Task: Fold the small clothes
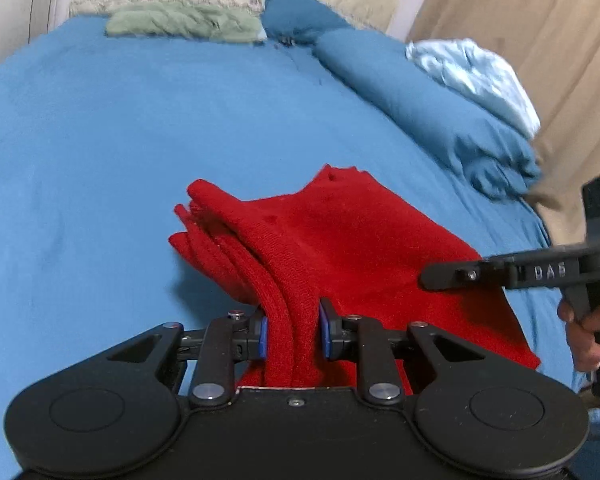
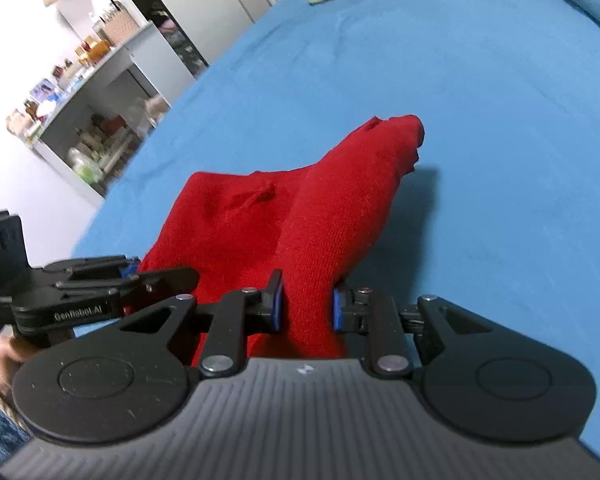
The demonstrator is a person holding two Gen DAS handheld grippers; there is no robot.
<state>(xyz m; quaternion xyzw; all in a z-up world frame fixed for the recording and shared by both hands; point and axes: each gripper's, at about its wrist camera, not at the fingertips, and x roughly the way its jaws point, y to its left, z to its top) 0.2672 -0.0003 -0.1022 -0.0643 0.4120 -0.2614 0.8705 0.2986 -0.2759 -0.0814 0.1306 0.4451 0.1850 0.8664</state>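
A red knit garment (image 1: 360,232) lies folded in layers on the blue bed sheet (image 1: 140,140), its near edge lifted off the sheet. My left gripper (image 1: 292,334) is shut on the bunched left edge, with the blue pads (image 1: 263,338) pressing several layers. In the right wrist view my right gripper (image 2: 307,306) is shut on the right edge of the same garment (image 2: 260,220). The right gripper (image 1: 436,276) also reaches in from the right of the left wrist view. The left gripper (image 2: 160,280) shows at the left of the right wrist view.
A green cloth (image 1: 180,22) lies at the far end of the bed. A rolled dark blue blanket (image 1: 420,108) and a pale blue cloth (image 1: 472,76) run along the right side by a beige curtain (image 1: 540,20). Cluttered shelves (image 2: 80,112) stand left of the bed.
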